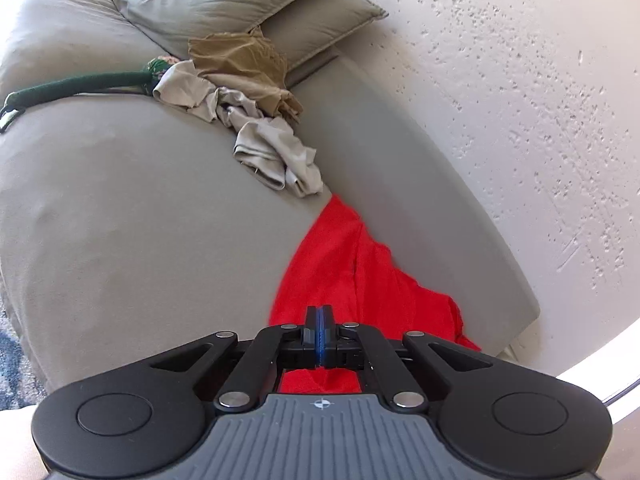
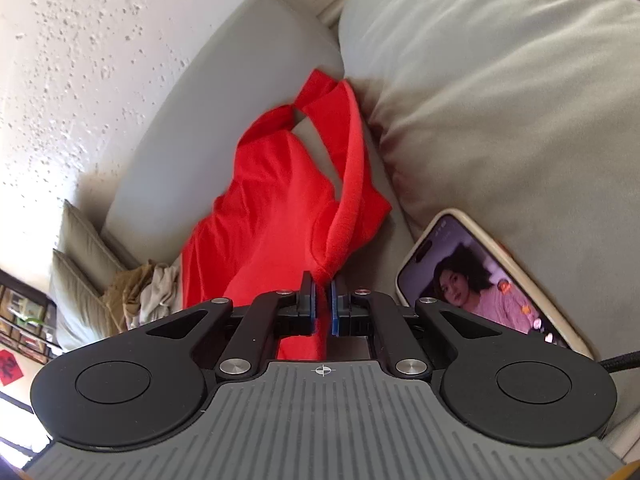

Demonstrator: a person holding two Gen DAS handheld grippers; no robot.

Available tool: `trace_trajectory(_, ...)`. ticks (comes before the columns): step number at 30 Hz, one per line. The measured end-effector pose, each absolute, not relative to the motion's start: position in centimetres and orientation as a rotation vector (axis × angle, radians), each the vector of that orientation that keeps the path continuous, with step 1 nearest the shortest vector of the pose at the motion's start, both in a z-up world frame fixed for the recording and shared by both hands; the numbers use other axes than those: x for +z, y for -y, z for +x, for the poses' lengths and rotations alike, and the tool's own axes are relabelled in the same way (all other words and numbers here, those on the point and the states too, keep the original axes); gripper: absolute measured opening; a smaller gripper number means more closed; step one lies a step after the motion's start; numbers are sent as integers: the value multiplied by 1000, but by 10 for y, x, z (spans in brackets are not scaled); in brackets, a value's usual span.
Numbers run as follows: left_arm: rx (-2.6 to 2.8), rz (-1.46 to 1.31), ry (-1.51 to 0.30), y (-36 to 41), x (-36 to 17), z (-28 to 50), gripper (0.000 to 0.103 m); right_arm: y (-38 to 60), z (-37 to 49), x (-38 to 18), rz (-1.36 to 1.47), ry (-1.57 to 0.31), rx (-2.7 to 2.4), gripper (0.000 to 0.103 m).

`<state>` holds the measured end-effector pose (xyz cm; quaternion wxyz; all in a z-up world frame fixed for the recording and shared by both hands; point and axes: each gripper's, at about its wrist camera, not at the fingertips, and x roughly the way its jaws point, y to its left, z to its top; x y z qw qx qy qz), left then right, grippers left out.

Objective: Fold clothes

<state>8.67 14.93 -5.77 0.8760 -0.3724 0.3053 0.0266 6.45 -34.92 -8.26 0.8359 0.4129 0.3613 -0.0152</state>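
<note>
On sofa: my red garment (image 2: 272,200) lies along the seat (image 1: 140,208) by the backrest.
Left tool (image 1: 319,316): fingers pressed together, red cloth around them; grip uncertain.
Right tool (image 2: 322,292): pinching a red fold.
Nearby: phone (image 2: 480,276), beige clothes (image 1: 276,152).

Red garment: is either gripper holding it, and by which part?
The right gripper pinches a bunched edge of the red garment. The left gripper is shut over it; whether it grips cloth cannot be told.
</note>
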Motion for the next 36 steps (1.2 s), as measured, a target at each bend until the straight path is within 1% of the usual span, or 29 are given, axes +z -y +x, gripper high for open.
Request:
trace_trajectory(1, 44, -779, -698, -148, -67, 92, 0, 348, 64, -85, 870, -779, -36, 6)
trace_trajectory(2, 34, -782, -762, -147, -78, 98, 9, 346, 63, -88, 866, -793, -39, 6)
trace_trajectory(3, 32, -796, -809, -147, -90, 104, 17, 344, 62, -90, 862, -808, -42, 10)
trace_trajectory(4, 38, -814, -833, -146, -100, 108, 31, 343, 62, -92, 858, -822, -46, 10)
trace_trajectory(5, 34, -831, -834, -146, -104, 110, 37, 342, 61, -94, 865, -832, -39, 11)
trace_trajectory(8, 10, -879, -824, -144, -113, 115, 39, 341, 56, -94, 882, -834, -3, 35)
trace_trajectory(11, -13, -927, -814, -142, -123, 119, 40, 342, 48, -88, 870, -808, 8, 39)
trace_trajectory(12, -21, -943, -811, -142, -126, 120, 40, 344, 44, -87, 881, -794, 4, 43)
trace_trajectory(17, -58, -1012, -795, -139, -139, 128, 41, 355, 29, -92, 969, -773, -17, 44)
trace_trajectory(21, -78, -1028, -792, -136, -142, 135, 40, 363, 18, -96, 1000, -760, -54, 44)
trace_trajectory(25, -80, -988, -795, -128, -141, 138, 39, 379, 10, -84, 971, -698, -90, 45)
trace_trajectory(26, -80, -974, -794, -126, -141, 138, 39, 381, 11, -82, 954, -699, -97, 49)
trace_trajectory(29, -92, -957, -793, -123, -141, 135, 40, 380, 19, -85, 877, -756, -103, 50)
trace_trajectory(33, -106, -946, -789, -122, -142, 133, 39, 372, 34, -95, 793, -788, -81, 43)
trace_trajectory(36, -111, -948, -786, -123, -144, 132, 39, 365, 49, -100, 723, -804, -73, 41)
